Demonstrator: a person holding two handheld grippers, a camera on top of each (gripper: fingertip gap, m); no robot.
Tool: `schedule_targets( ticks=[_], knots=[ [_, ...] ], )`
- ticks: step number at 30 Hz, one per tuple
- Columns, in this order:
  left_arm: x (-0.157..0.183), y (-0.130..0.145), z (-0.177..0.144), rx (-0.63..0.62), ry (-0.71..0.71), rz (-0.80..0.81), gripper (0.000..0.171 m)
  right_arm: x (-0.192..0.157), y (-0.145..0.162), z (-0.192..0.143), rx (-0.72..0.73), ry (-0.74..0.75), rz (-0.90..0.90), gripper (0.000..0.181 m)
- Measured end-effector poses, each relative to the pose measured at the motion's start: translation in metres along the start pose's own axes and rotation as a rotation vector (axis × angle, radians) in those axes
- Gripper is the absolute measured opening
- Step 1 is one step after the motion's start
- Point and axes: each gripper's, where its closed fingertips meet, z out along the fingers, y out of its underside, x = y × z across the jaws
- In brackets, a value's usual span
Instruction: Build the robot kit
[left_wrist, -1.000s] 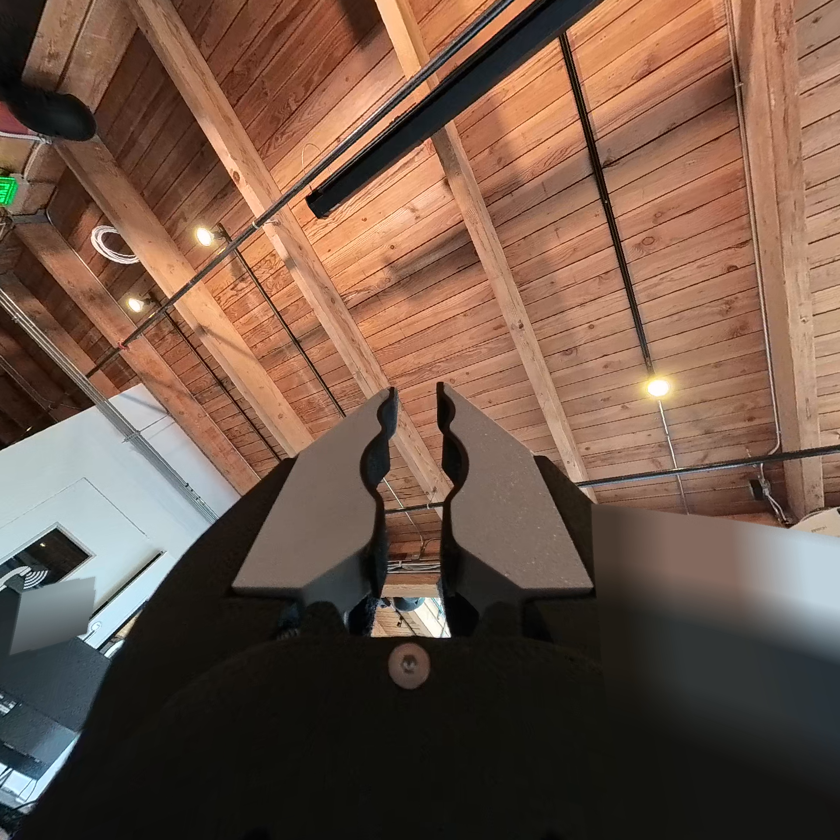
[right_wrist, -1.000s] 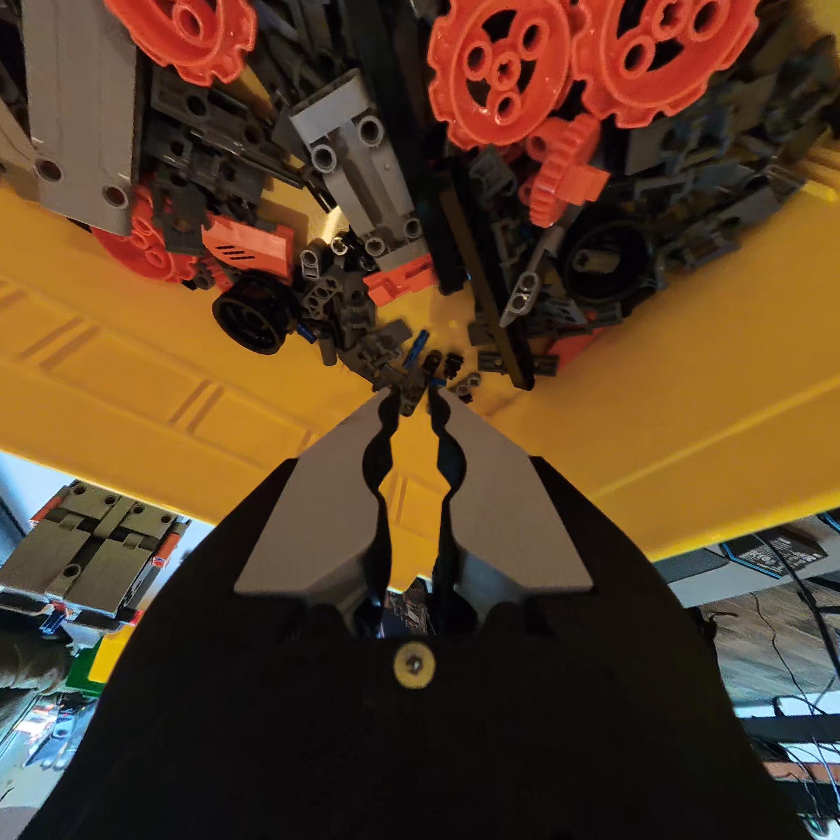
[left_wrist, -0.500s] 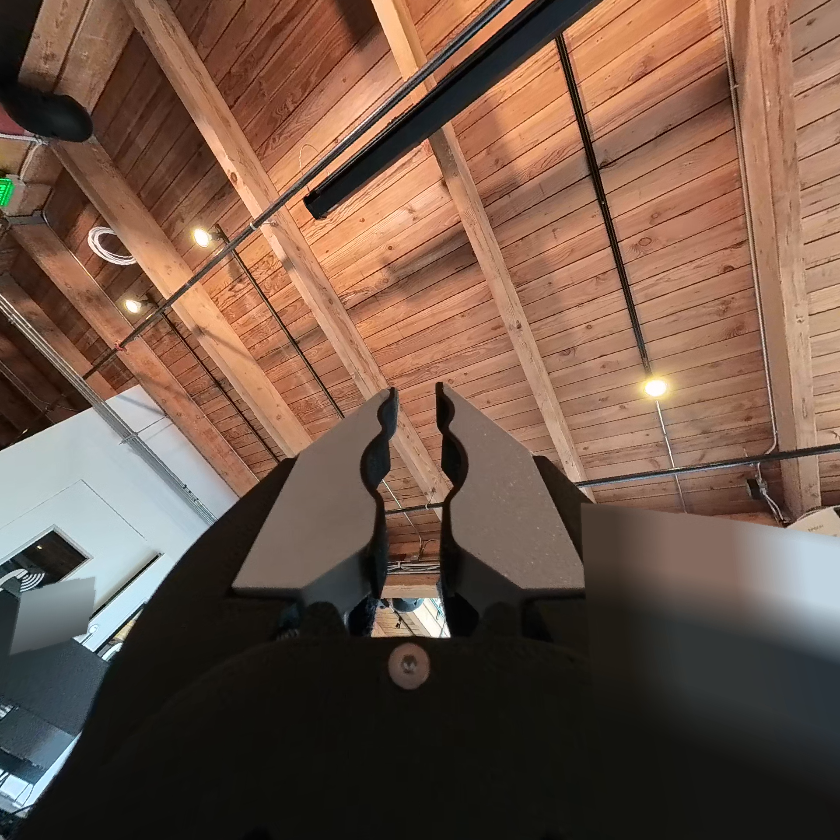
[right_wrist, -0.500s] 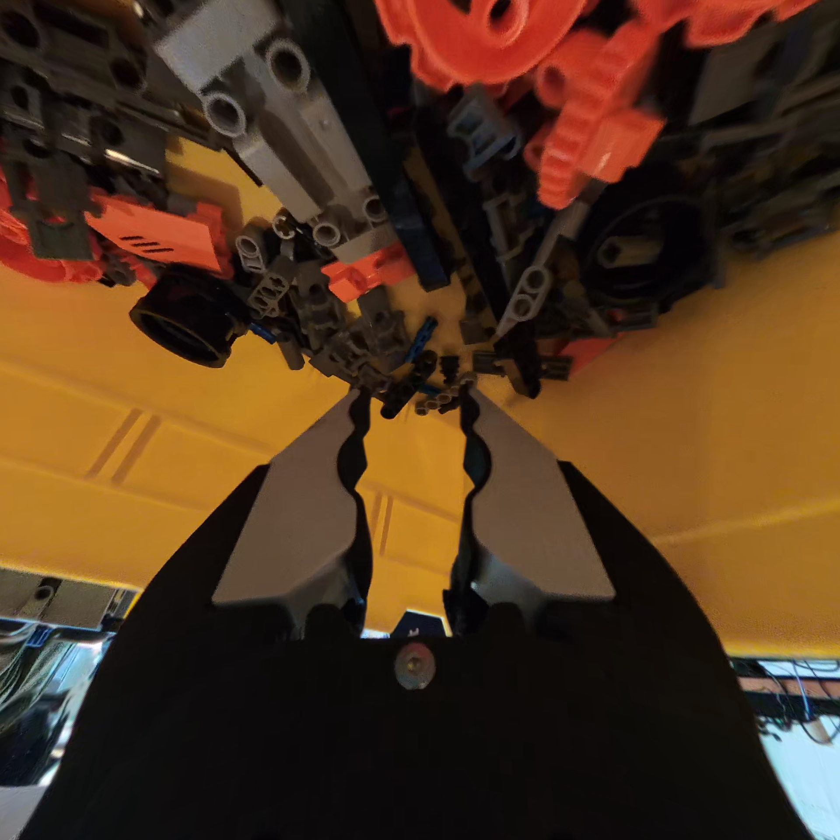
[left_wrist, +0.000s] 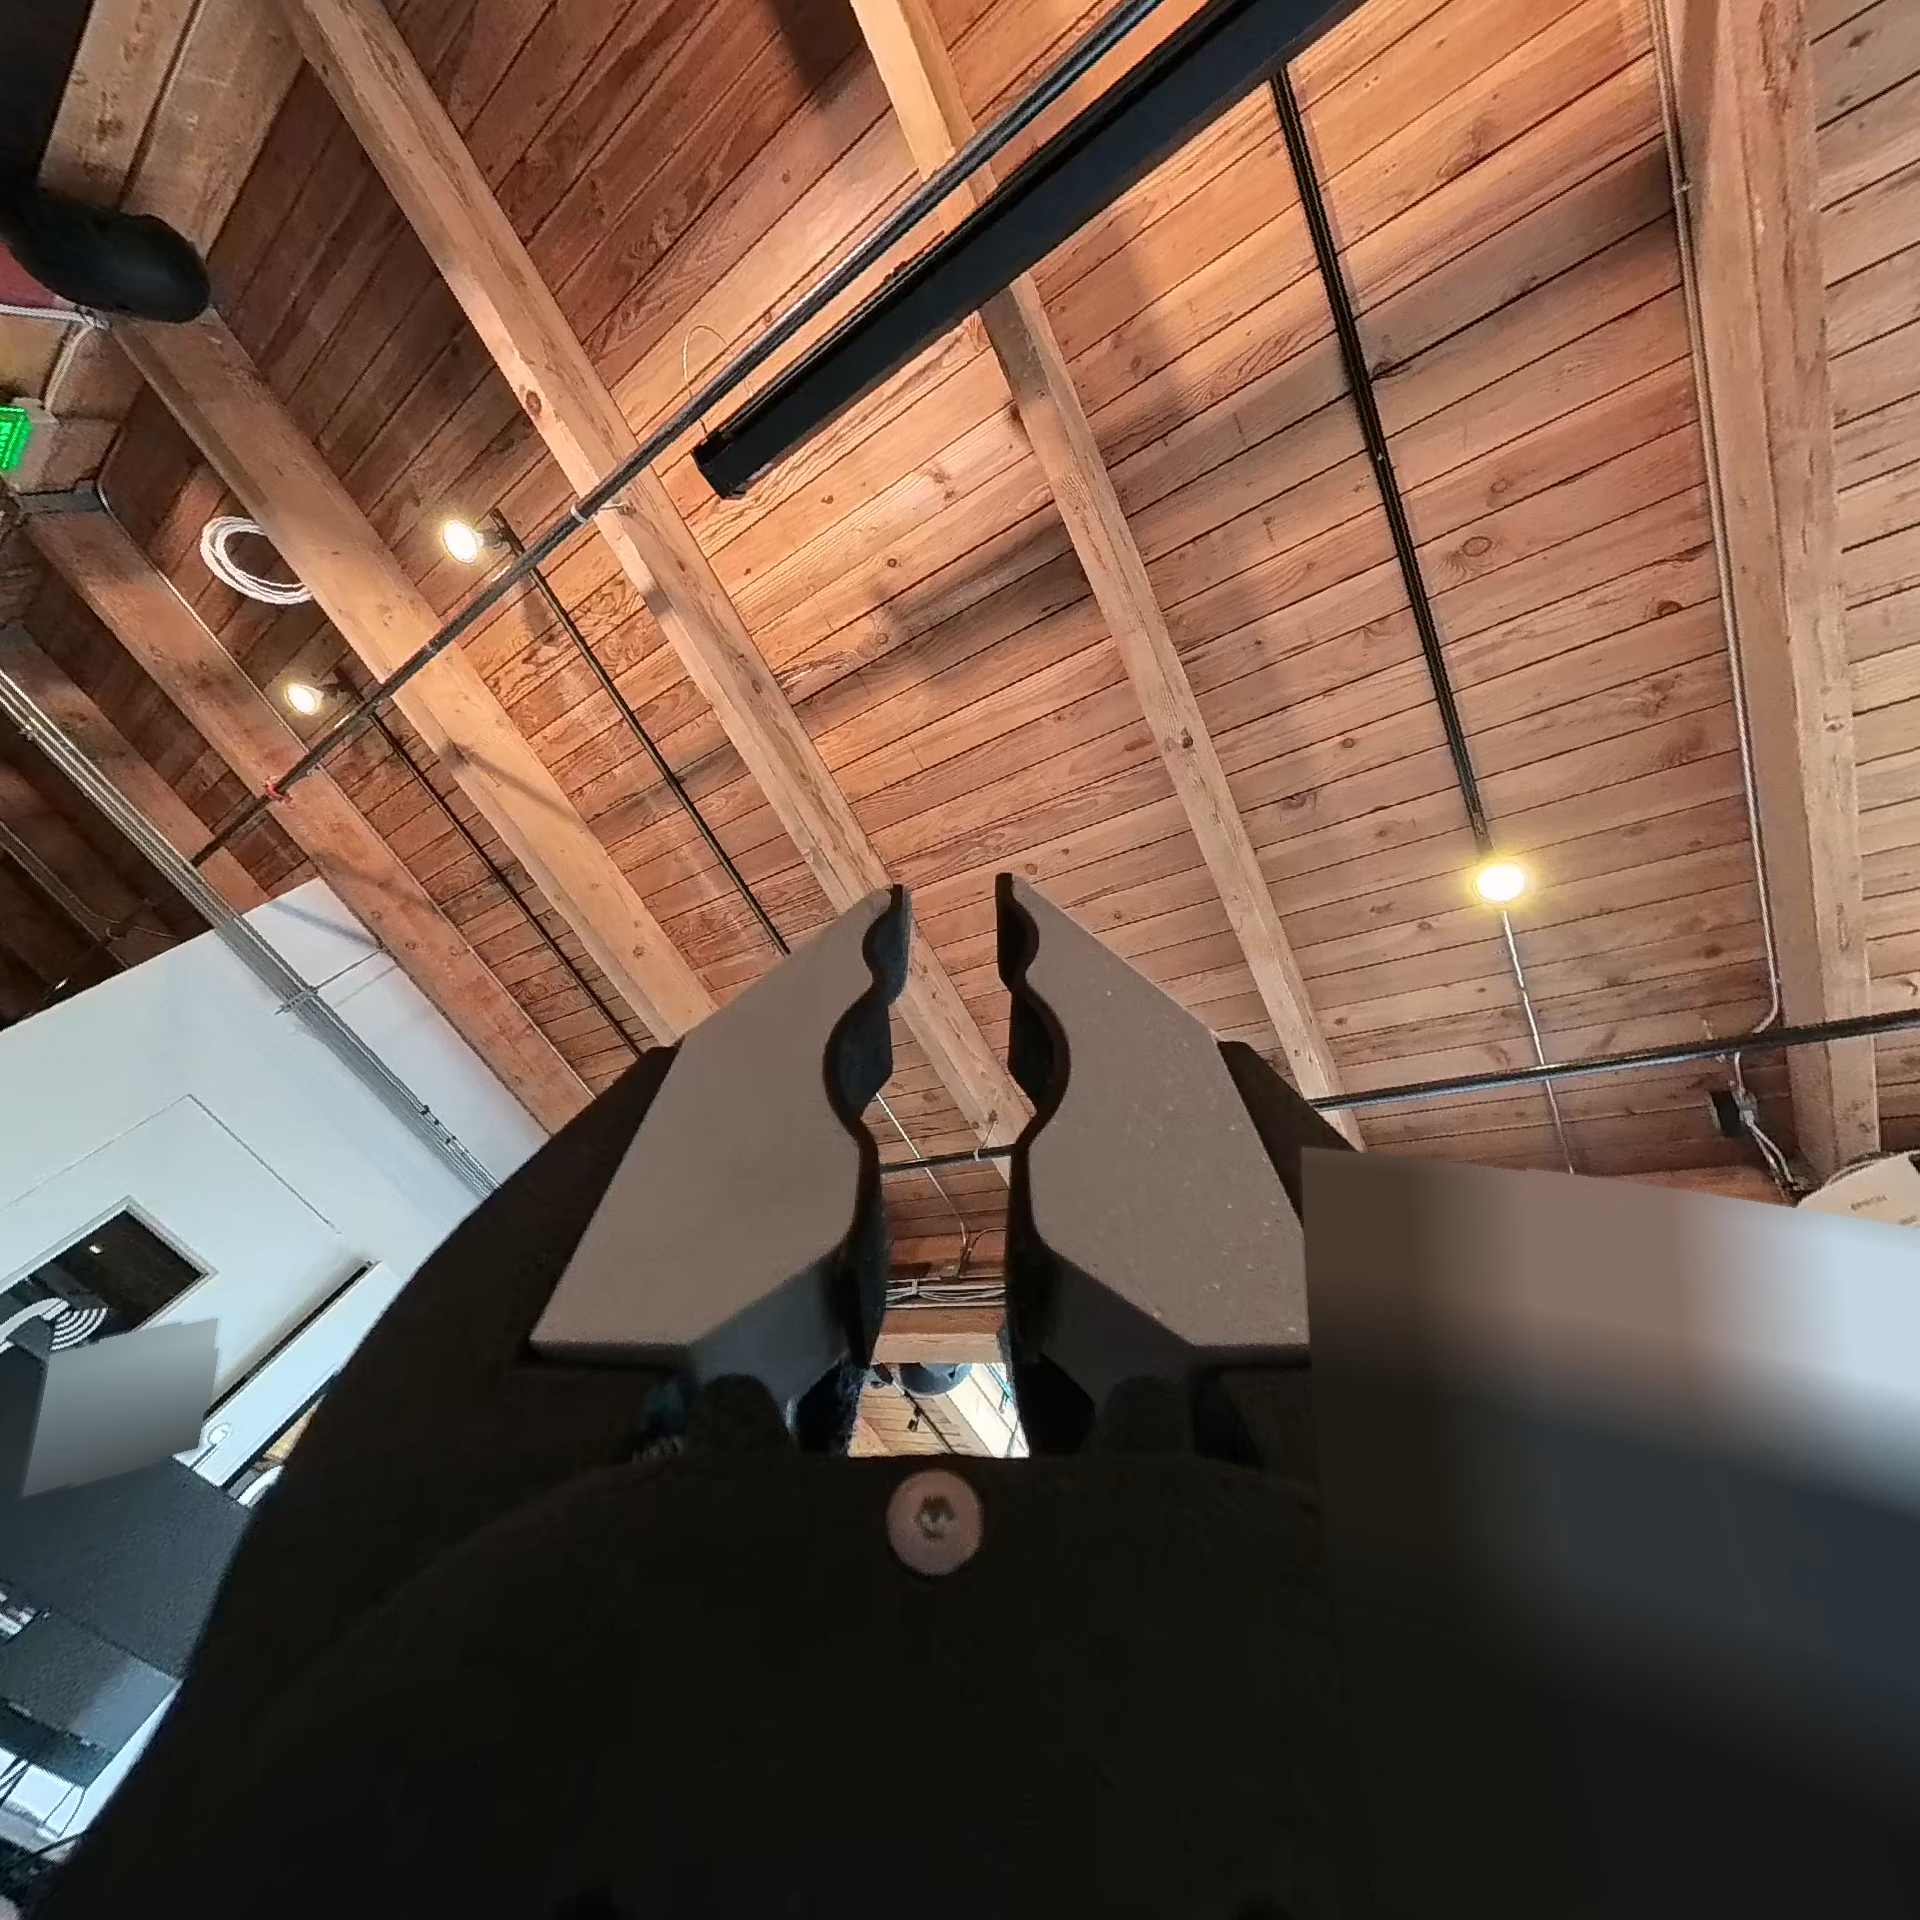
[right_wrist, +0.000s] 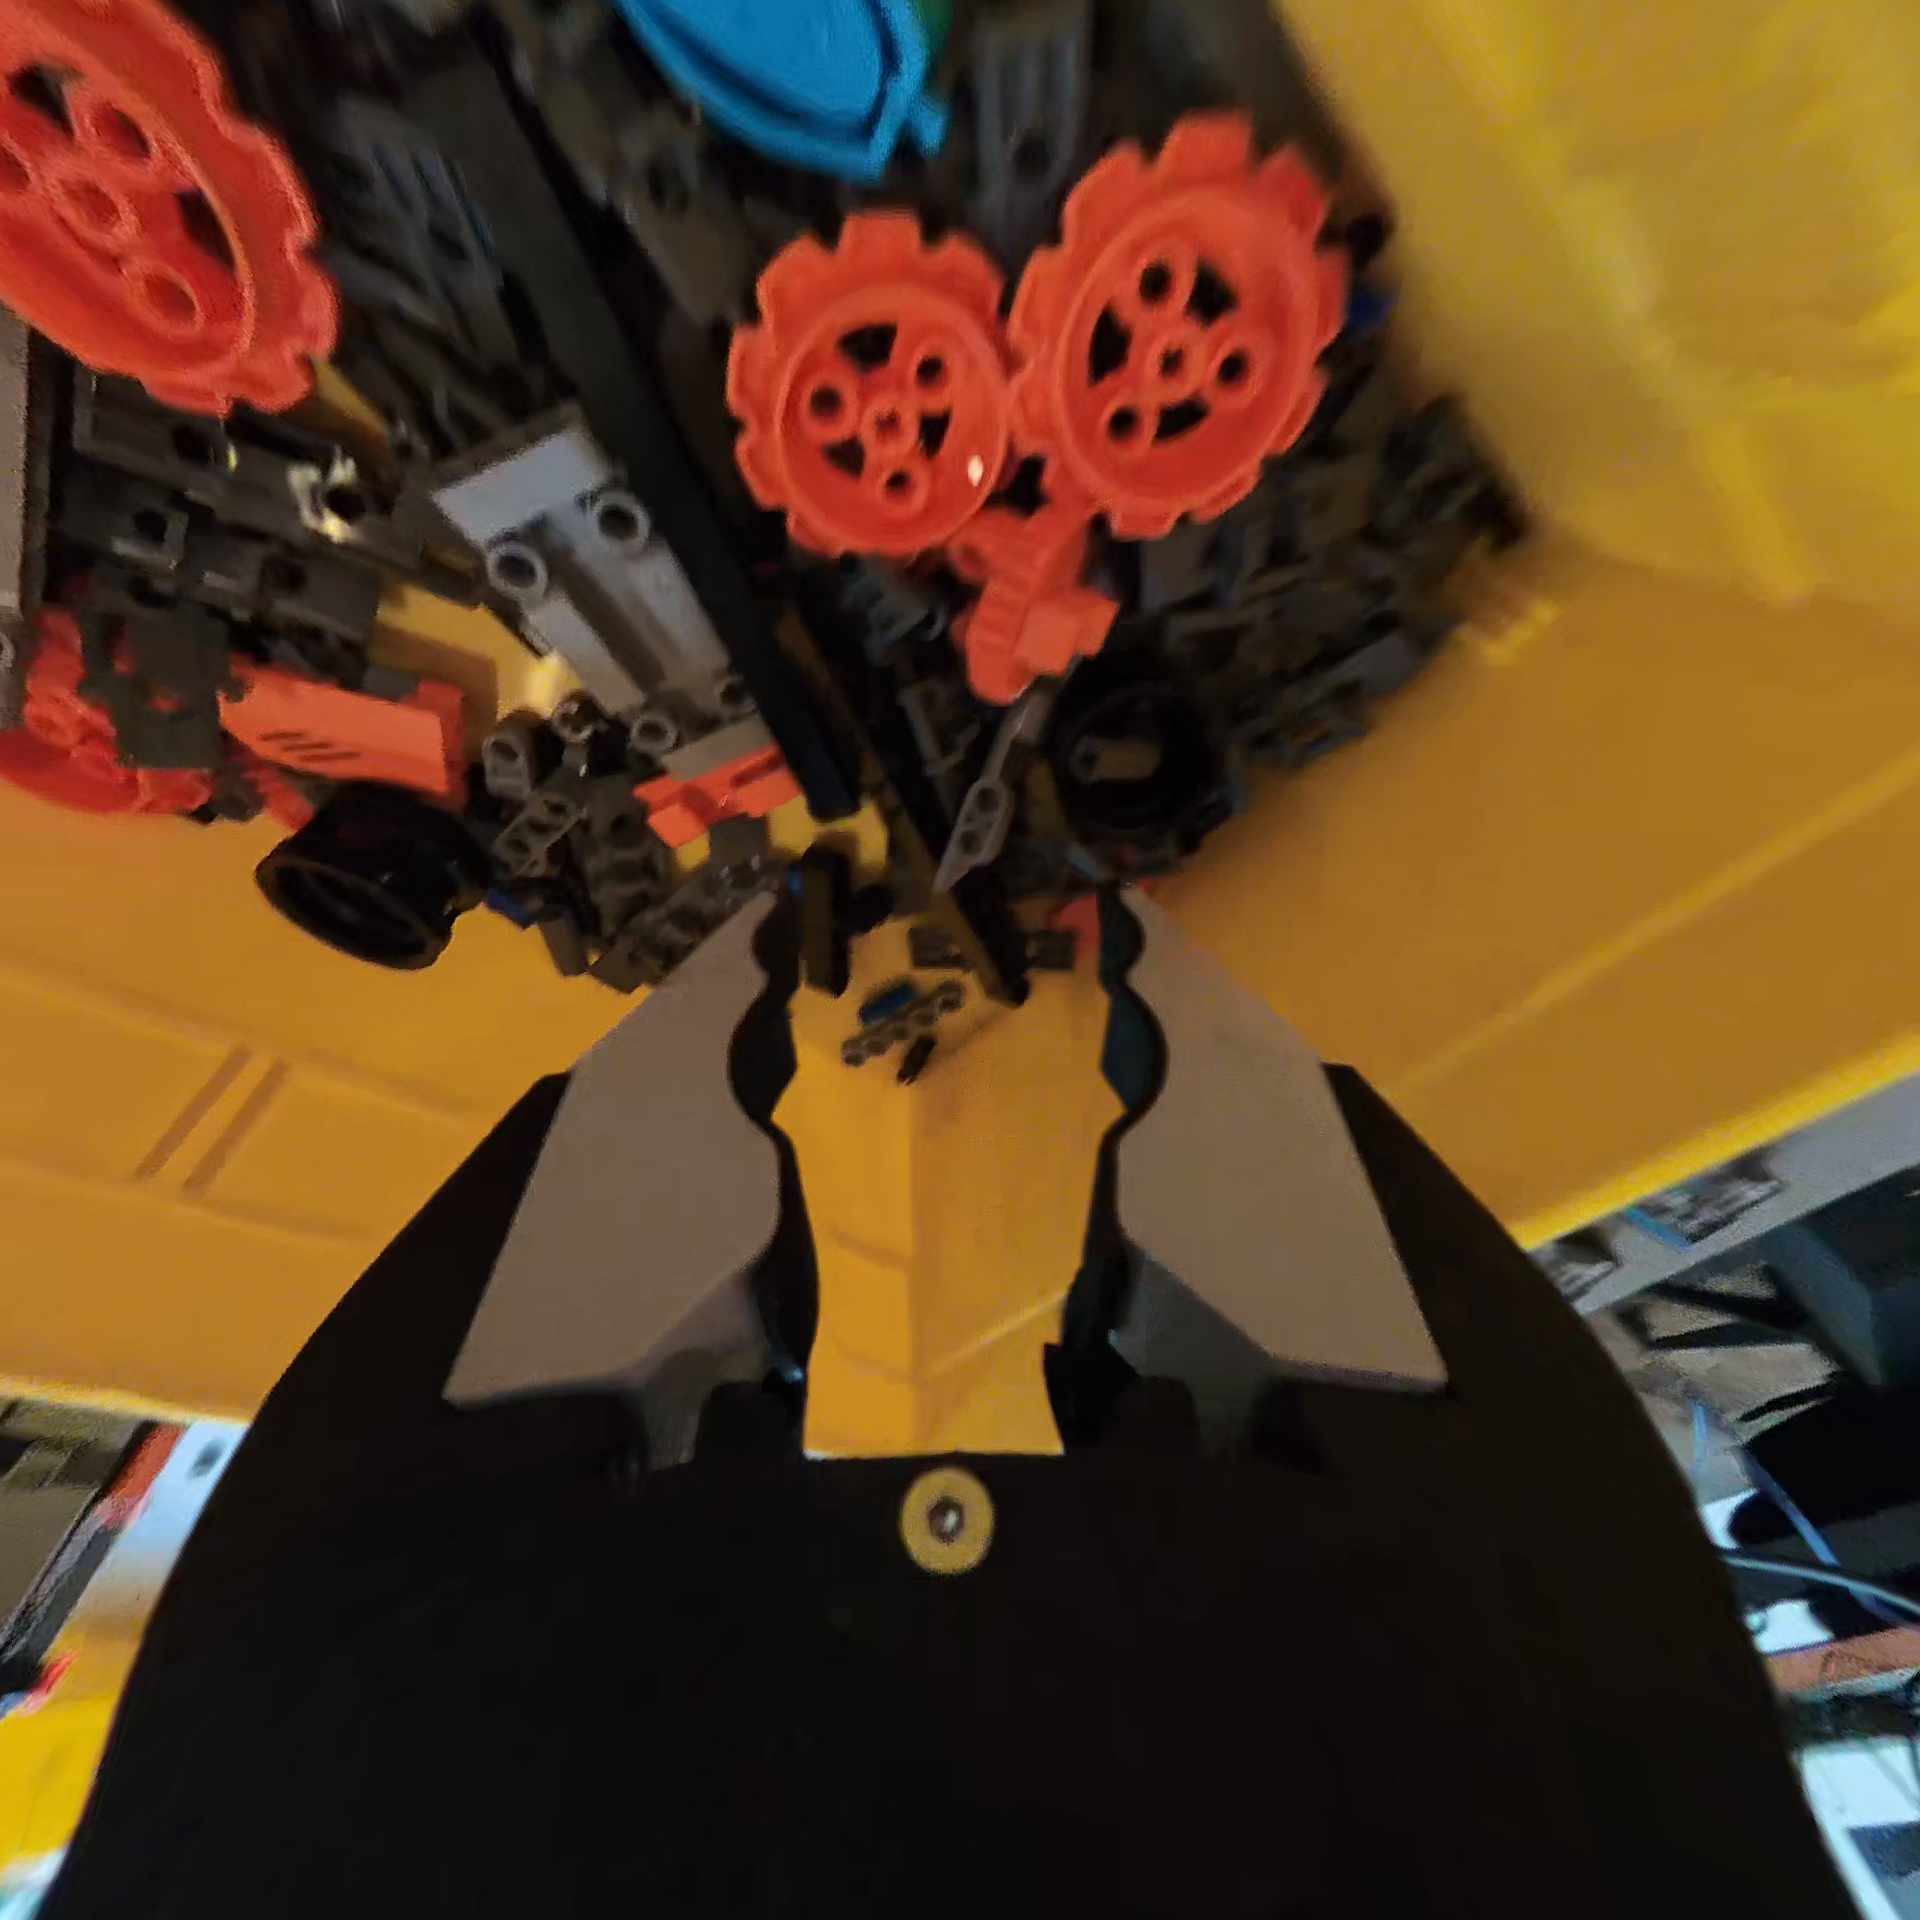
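My right gripper (right_wrist: 945, 904) is open and empty, tips low inside a yellow bin (right_wrist: 312, 1143) at the near edge of a heap of building-toy parts. A small grey-blue beam (right_wrist: 899, 1013) and a black pin (right_wrist: 914, 1060) lie loose on the bin floor between the fingers. Past the tips are two orange gear wheels (right_wrist: 873, 416) (right_wrist: 1169, 343), a light grey beam (right_wrist: 592, 582) and a black tyre (right_wrist: 364, 883). This view is motion-blurred. My left gripper (left_wrist: 945, 904) points up at a wooden ceiling, its jaws a narrow gap apart, holding nothing.
A third orange gear (right_wrist: 135, 208) and a blue part (right_wrist: 790, 62) lie farther back in the heap. The bin's yellow walls (right_wrist: 1558, 260) rise on the right. Cables and desks (right_wrist: 1714, 1299) show past the bin rim. Ceiling beams, lamps (left_wrist: 1498, 881) and a black rail (left_wrist: 935, 270) are above the left gripper. My hands' fingertips stand some 50 cm from each other.
My right gripper has opened from nearly shut to wide and pulled back a little from the heap; small parts now lie loose between its fingers. The left gripper has hardly moved.
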Motion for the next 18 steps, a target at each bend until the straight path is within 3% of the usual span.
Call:
schedule_targets(
  ticks=[5, 7, 9, 11, 14, 15, 16, 18],
  knots=[
    [0.000, 0.001, 0.000, -0.003, 0.000, -0.001, 0.014, 0.006, -0.020, 0.010, 0.045, 0.041, -0.015, 0.105],
    [0.000, 0.001, 0.000, -0.002, 0.000, -0.002, 0.014, 0.005, -0.022, 0.017, 0.021, 0.040, -0.027, 0.103],
    [0.000, 0.000, 0.000, -0.002, 0.000, -0.003, 0.014, 0.010, -0.019, 0.017, -0.020, 0.078, -0.035, 0.092],
    [0.000, 0.000, 0.000, 0.000, 0.001, -0.002, 0.014, 0.012, -0.016, 0.016, -0.046, 0.099, -0.037, 0.070],
    [0.000, -0.001, 0.000, 0.001, 0.002, -0.005, 0.014, 0.012, -0.006, 0.016, -0.069, 0.098, -0.028, 0.057],
    [0.000, -0.001, 0.000, 0.001, 0.003, -0.007, 0.014, 0.011, -0.001, 0.015, -0.074, 0.098, -0.022, 0.048],
    [0.000, -0.001, 0.000, 0.001, 0.003, -0.008, 0.014, 0.012, 0.005, 0.015, -0.084, 0.100, -0.023, 0.027],
    [0.000, -0.002, 0.000, 0.005, 0.003, -0.006, 0.014, 0.008, 0.015, 0.017, -0.083, 0.072, -0.013, 0.016]
  ],
)
